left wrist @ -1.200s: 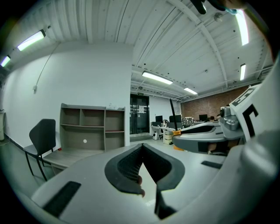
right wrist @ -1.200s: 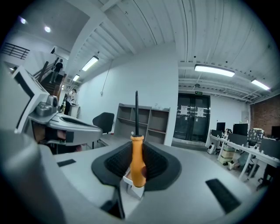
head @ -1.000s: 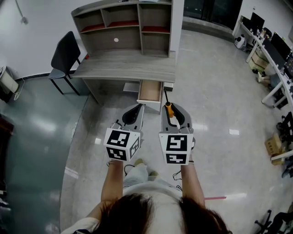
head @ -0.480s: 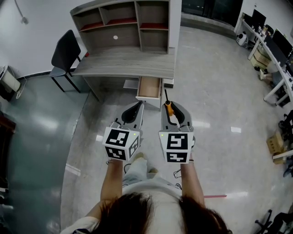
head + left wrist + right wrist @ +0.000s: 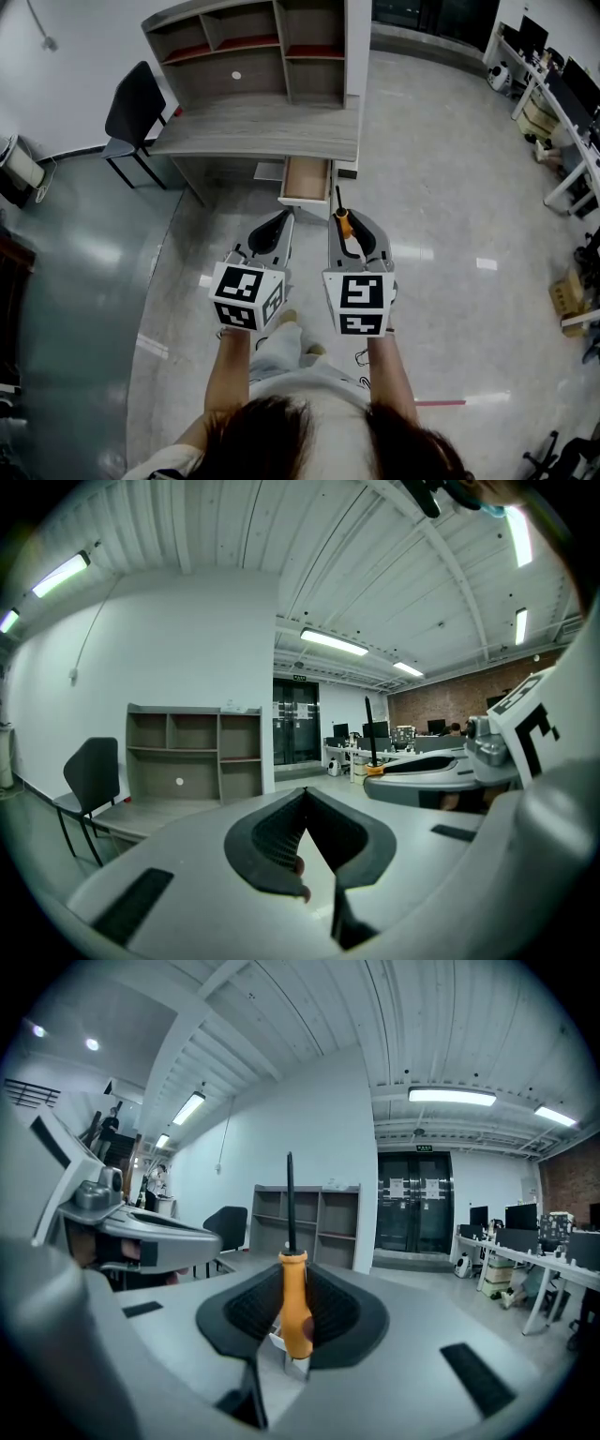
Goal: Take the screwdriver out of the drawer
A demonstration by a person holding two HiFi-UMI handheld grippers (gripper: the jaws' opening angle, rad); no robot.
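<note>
A screwdriver [image 5: 343, 220] with an orange handle [image 5: 292, 1302] and a thin black shaft [image 5: 290, 1202] stands upright between the jaws of my right gripper [image 5: 348, 223], which is shut on the handle. The shaft points toward the desk. My left gripper [image 5: 277, 225] hangs level with it on the left, its jaws closed with nothing between them [image 5: 305, 803]. The wooden drawer [image 5: 307, 181] hangs pulled out from under the grey desk [image 5: 258, 127], just beyond both grippers. From here its inside looks bare.
A shelf unit [image 5: 248, 52] stands on the desk against the wall. A black chair [image 5: 134, 108] sits at the desk's left end. Office desks with monitors [image 5: 562, 103] line the right side. Polished floor [image 5: 450, 206] lies between.
Both grippers and the screwdriver hold almost the same place in view. The desk and drawer have slid slightly up and away in the head view.
</note>
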